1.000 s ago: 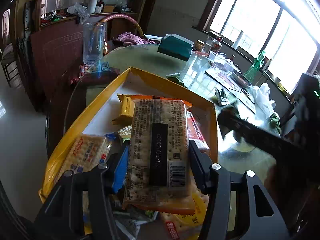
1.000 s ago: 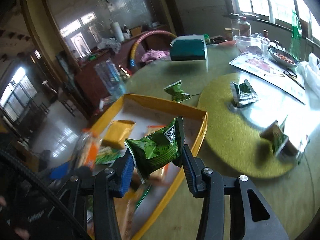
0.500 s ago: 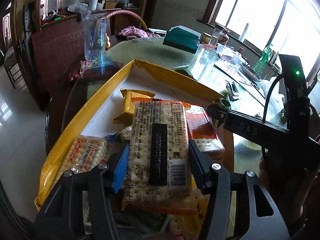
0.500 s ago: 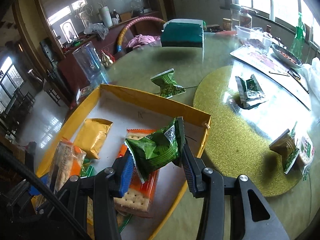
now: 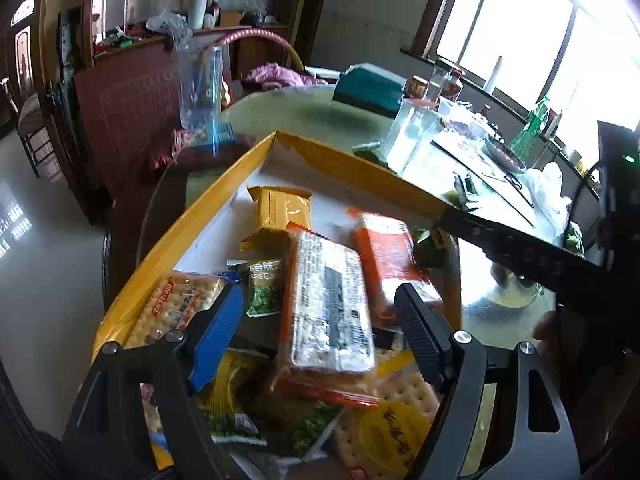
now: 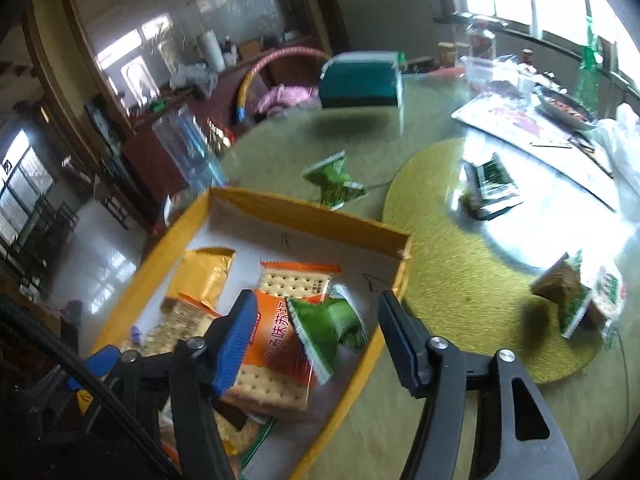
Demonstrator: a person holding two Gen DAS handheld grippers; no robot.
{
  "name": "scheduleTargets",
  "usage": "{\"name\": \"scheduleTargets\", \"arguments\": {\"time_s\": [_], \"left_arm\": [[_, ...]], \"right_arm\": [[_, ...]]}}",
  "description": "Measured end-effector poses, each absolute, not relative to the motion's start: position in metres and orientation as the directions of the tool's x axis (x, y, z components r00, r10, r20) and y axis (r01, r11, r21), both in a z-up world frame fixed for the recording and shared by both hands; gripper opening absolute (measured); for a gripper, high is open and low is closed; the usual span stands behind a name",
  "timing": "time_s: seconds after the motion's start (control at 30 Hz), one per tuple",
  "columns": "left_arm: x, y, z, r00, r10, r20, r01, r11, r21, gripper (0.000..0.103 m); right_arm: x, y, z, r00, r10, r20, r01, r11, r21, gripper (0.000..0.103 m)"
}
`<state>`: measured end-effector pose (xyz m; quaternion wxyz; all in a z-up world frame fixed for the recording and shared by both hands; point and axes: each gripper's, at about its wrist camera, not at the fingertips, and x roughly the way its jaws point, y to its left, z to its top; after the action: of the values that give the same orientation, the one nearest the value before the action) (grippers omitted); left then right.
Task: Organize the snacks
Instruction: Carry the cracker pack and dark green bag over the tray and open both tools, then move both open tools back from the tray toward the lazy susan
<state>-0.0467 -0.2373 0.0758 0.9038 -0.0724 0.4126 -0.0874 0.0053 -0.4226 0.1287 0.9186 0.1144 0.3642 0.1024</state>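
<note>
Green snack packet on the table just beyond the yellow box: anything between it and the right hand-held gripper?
Yes: the yellow box's far wall lies between the right hand-held gripper, jaws opening, and the green snack packet.

Floor: pale glossy tile (image 5: 44, 264) | Windows: bright wood-framed panes (image 5: 520, 36) | Furniture: dark red-brown wooden cabinet (image 5: 128, 112) | Desk: round glass-topped green desk (image 6: 288, 152)

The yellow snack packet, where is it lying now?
In the left wrist view, the yellow snack packet lies inside the yellow box, near its far corner, just beyond the green pea packet.
</note>
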Motion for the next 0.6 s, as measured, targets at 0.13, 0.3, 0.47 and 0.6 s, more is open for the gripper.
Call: {"name": "scheduleTargets", "arguments": {"time_s": [0.13,0.3,0.47,0.6], "left_arm": [[-0.069,-0.245,0.091,0.685,-0.242,-0.687,0.126,0.968,-0.216,0.084],[-0.096,-0.265,0.101,0.695,-0.301,-0.653,0.187,0.953,-0.240,0.086],[-0.115,-0.305,0.105,0.649,-0.377,-0.661,0.308,0.925,-0.224,0.086],[-0.122,-0.331,0.102,0.587,-0.426,-0.689,0.365,0.898,-0.245,0.086]], "right_arm": [[-0.030,-0.440,0.144,0.752,0.294,-0.590,-0.110,0.939,0.327,0.065],[-0.085,-0.468,0.140,0.799,0.276,-0.535,-0.080,0.929,0.360,0.075],[-0.124,-0.506,0.112,0.802,0.225,-0.554,0.001,0.926,0.378,0.075],[-0.142,-0.531,0.099,0.796,0.200,-0.571,0.034,0.927,0.373,0.075]]}}
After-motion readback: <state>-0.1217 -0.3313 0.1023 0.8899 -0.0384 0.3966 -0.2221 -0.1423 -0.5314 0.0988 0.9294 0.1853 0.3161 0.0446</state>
